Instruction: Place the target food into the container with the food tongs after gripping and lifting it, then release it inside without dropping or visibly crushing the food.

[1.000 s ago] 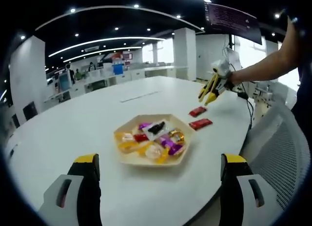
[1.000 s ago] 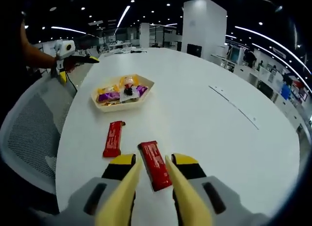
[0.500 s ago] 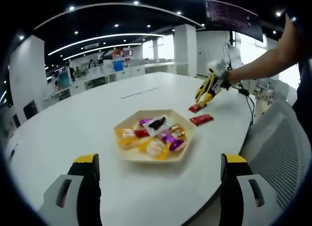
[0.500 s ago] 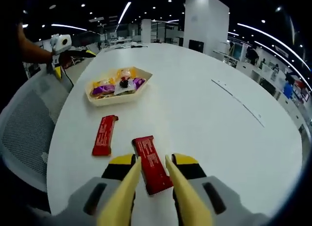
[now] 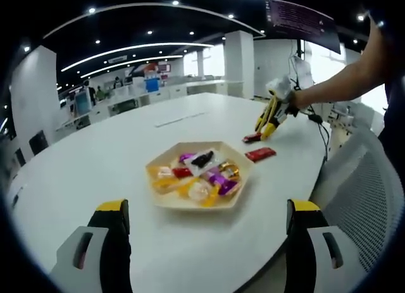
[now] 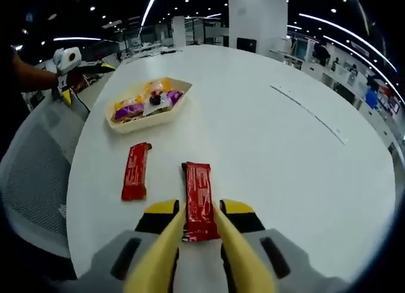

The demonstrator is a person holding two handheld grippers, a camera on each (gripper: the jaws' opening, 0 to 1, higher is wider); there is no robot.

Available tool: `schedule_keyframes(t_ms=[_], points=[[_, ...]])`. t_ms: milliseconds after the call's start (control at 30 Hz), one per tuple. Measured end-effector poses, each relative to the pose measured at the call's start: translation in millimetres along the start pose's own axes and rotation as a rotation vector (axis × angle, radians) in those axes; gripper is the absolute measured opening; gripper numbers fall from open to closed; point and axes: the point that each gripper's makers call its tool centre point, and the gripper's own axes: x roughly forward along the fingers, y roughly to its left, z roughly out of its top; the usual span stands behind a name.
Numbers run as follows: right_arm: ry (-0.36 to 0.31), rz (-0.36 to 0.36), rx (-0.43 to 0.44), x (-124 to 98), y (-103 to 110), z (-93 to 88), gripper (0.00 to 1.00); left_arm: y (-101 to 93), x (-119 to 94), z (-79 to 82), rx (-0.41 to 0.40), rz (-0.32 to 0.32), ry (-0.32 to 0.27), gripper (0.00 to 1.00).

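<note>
Jaws of the left gripper (image 5: pixel 202 242) stood wide apart, holding nothing, above the hexagonal tray (image 5: pixel 166 201) of wrapped sweets on the white table (image 5: pixel 95 160). In the right gripper view, the right gripper (image 6: pixel 199 239) pointed forward and down, its yellow tongs (image 6: pixel 158 255) closed on a red snack bar's (image 6: pixel 199 198) near end. That end-grip risked sagging or slipping. A second red bar (image 6: pixel 135 171) lay beside it.

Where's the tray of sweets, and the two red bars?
tray (image 6: pixel 147 121), right gripper view, front wall.
red bar between the tongs (image 6: pixel 199 198), right gripper view, wrapper middle.
other red bar (image 6: pixel 135 171), right gripper view, wrapper middle.
</note>
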Motion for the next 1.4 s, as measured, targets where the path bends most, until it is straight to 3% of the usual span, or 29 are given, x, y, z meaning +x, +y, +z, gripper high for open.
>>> schedule_keyframes(t_ms=[233, 333, 533, 967, 1400], points=[[0.01, -0.003, 0.042, 0, 4, 1.3, 0.24, 0.0, -1, 2.9, -0.011, -0.004, -0.016, 0.99], [0.018, 0.009, 0.071, 0, 8, 0.9, 0.24, -0.3, -3, 14.4, -0.028, -0.012, -0.084, 1.0], [0.031, -0.007, 0.087, -4, 7, 5.9, 0.24, -2.6, -2, 10.1, -0.041, -0.025, -0.06, 1.0], [-0.018, -0.036, 0.113, -27, -3, 58.3, 0.24, -1.8, -3, 12.0, -0.015, -0.019, -0.067, 1.0], [-0.043, -0.051, 0.09, -36, 1, 98.2, 0.24, -2.7, -4, 15.6, 0.001, -0.026, -0.087, 1.0]])
